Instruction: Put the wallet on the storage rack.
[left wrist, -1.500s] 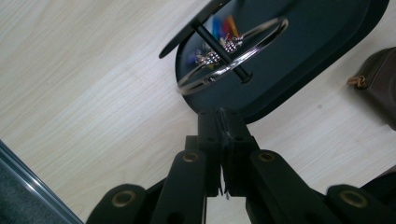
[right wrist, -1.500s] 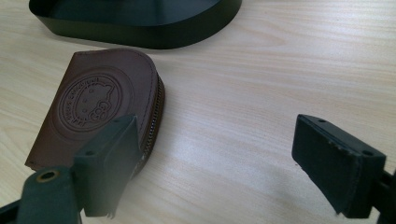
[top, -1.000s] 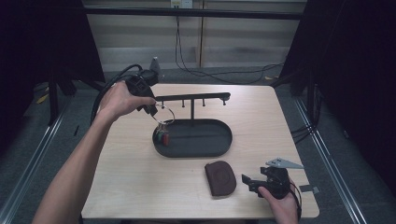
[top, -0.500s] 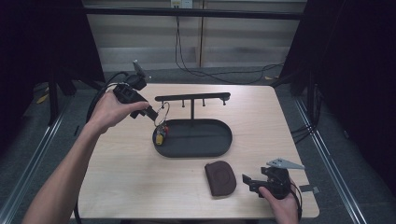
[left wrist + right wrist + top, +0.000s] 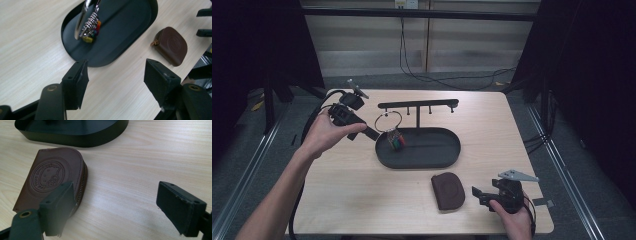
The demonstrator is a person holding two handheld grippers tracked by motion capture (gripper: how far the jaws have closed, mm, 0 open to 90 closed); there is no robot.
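The silver metal ring with its bunch of small coloured charms (image 5: 391, 131) hangs from a peg at the left end of the black bar of the T-shaped stand (image 5: 418, 106), and the charms dangle down into the left end of the black oval metal tray (image 5: 447, 155) from which the stand rises. In my left gripper view the ring and charms (image 5: 89, 22) sit above the tray floor, well ahead of my pads. My left gripper (image 5: 371, 133) is just beside the ring on its left, its jaws have just been opening and now stand wide apart with nothing between them. Apart from the charms, the tray holds the foot of the stand's post. On the pale wooden table (image 5: 342, 190), just in front of the tray, lies the brown leather zip pouch with an embossed round emblem (image 5: 448, 190). My right gripper (image 5: 476, 195) rests near the table's front right corner, jaws spread wide and empty, the pouch (image 5: 50, 185) lying beside its left jaw
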